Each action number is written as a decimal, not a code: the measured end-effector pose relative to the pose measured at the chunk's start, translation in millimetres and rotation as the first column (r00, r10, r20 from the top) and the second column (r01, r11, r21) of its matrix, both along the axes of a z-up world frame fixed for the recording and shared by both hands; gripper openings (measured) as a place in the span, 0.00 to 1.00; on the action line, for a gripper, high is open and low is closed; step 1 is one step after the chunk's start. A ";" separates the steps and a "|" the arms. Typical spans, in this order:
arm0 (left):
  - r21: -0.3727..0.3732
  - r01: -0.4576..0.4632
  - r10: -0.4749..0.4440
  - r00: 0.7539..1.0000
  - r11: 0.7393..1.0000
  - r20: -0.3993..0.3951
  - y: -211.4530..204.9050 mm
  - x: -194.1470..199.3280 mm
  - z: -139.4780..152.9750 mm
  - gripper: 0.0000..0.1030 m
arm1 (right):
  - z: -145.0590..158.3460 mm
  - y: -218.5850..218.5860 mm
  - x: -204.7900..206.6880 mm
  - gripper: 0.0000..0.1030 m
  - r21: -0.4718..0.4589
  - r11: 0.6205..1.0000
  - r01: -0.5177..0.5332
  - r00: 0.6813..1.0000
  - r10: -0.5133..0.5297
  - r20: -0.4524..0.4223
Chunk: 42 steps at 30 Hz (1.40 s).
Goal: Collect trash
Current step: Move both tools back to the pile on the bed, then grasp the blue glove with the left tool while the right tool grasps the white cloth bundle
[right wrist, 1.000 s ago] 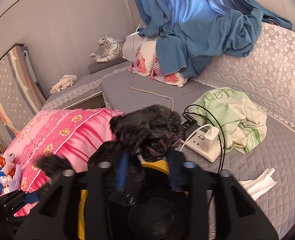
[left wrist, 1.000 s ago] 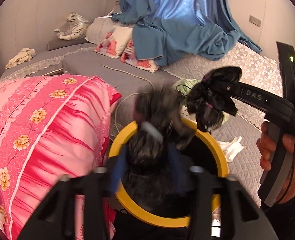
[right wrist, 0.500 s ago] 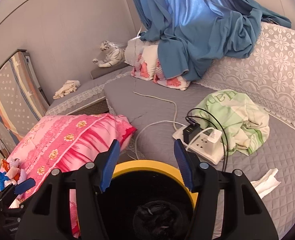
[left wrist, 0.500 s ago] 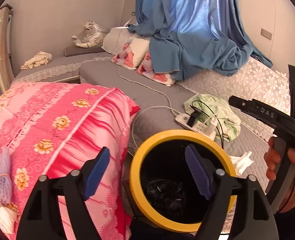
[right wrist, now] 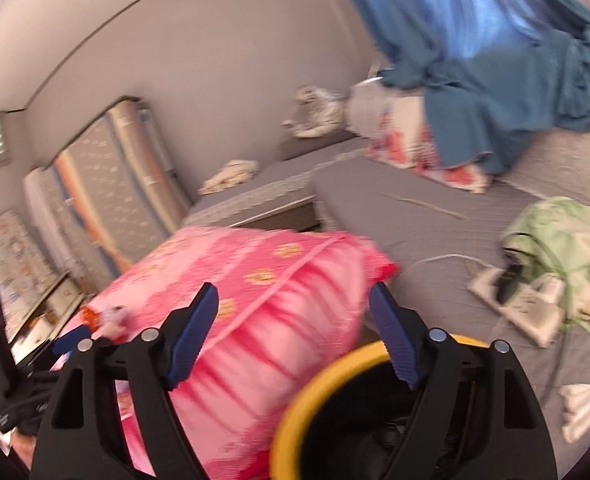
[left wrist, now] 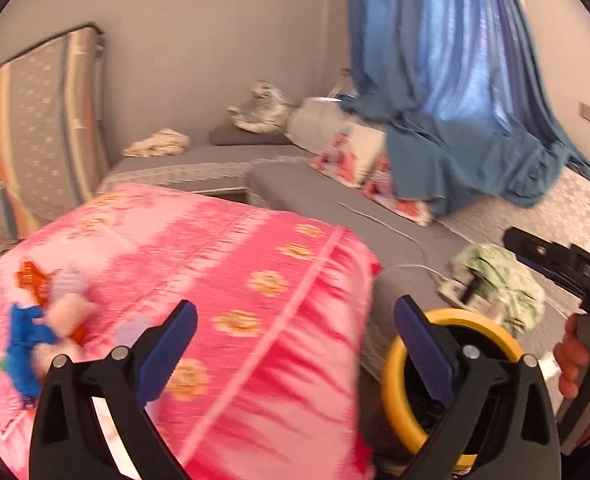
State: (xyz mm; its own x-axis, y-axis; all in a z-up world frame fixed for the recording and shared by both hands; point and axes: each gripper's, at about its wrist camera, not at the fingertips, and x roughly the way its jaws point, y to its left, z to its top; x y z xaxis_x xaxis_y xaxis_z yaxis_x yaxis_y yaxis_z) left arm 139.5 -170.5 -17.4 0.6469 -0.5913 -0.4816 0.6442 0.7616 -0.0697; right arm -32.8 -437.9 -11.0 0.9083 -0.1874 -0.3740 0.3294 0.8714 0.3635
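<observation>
Jaws of both the left gripper (left wrist: 295, 334) and right gripper (right wrist: 293, 322) are opening, empty, above the yellow-rimmed bin (left wrist: 399, 392); a careless swing could tip it off the bed's (right wrist: 415, 220) edge.

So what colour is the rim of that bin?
Yellow, around a black inside; the bin shows best in the left wrist view.

Bin (left wrist: 399, 364) right of the quilt bundle (left wrist: 231, 280), power strip (right wrist: 523, 304) on the bed (right wrist: 415, 220) behind

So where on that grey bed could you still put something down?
The grey bed cover lies bare between the pink quilt and the blue curtain, crossed only by a thin cord. It is crowded around the power strip and green cloth.
</observation>
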 end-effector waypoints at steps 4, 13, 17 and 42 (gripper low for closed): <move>0.011 -0.113 0.113 0.994 0.994 0.012 42.3 21.1 0.8 0.92 | 2.0 32.0 27.1 0.73 -0.002 0.992 -0.127 0.992 0.127 0.017; 0.043 -0.328 0.328 0.945 0.944 0.003 136.9 56.9 -11.9 0.92 | -10.7 110.5 78.0 0.73 -0.009 0.937 -0.350 0.936 0.349 -0.033; 0.047 -0.394 0.394 0.919 0.918 -0.007 169.0 67.9 -18.3 0.92 | -25.1 151.6 97.9 0.73 -0.024 0.896 -0.444 0.894 0.440 -0.088; 0.105 -0.462 0.470 0.879 0.881 -0.079 201.4 114.7 -59.0 0.92 | -101.5 267.0 149.5 0.73 -0.018 0.683 -0.730 0.650 0.686 -0.328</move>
